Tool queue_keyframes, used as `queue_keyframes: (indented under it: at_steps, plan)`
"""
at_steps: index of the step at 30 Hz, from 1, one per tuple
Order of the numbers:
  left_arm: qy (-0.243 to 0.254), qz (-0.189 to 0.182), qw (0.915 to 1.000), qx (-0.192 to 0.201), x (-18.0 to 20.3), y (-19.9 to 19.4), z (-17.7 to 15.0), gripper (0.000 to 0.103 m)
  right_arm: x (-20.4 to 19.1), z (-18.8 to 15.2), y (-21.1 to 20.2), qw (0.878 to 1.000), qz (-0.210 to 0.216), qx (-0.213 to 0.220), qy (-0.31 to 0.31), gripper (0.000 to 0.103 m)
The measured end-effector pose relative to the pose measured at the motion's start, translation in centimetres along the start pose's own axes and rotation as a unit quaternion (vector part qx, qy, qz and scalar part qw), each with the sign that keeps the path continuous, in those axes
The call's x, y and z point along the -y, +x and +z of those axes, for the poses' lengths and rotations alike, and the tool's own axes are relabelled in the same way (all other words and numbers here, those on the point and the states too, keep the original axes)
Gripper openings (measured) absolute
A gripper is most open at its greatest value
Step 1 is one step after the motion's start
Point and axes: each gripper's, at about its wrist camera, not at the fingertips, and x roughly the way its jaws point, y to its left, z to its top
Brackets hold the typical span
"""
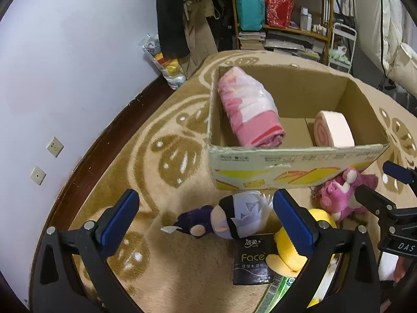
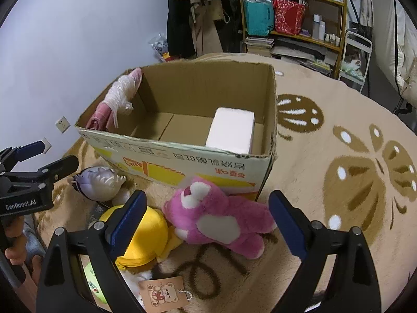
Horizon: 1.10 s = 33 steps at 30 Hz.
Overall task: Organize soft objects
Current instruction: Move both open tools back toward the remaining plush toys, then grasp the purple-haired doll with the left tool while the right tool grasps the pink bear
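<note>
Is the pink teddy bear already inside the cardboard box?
No, the pink bear lies on the carpet in front of the box, outside its front wall.

The cardboard box stands open-topped on the carpet, so its inside can be entered from above. A wrapped pink bundle leans along its left wall and a white roll-shaped cushion fills the right front corner; the floor of the box between them is bare. In front of the box the carpet is crowded: a pink plush bear, a yellow plush, a purple-haired doll and a black tissue pack lie touching or just beside each other. Right of the box the carpet is open.
</note>
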Motion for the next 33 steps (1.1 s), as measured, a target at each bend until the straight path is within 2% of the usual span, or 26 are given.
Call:
queue_keyframes:
  at_steps: [11, 33]
  plan:
    - [0.021, -0.001, 0.9992, -0.034, 1.7, 2.4, -0.4, 0.102, 0.2, -0.7, 2.0, 1.000, 0.004, -0.031, -0.001, 0.099]
    - [0.034, -0.002, 0.9941, -0.103, 3.0, 7.7, -1.0, 0.101, 0.3, -0.3, 5.0, 0.998, -0.005, -0.048, -0.028, 0.099]
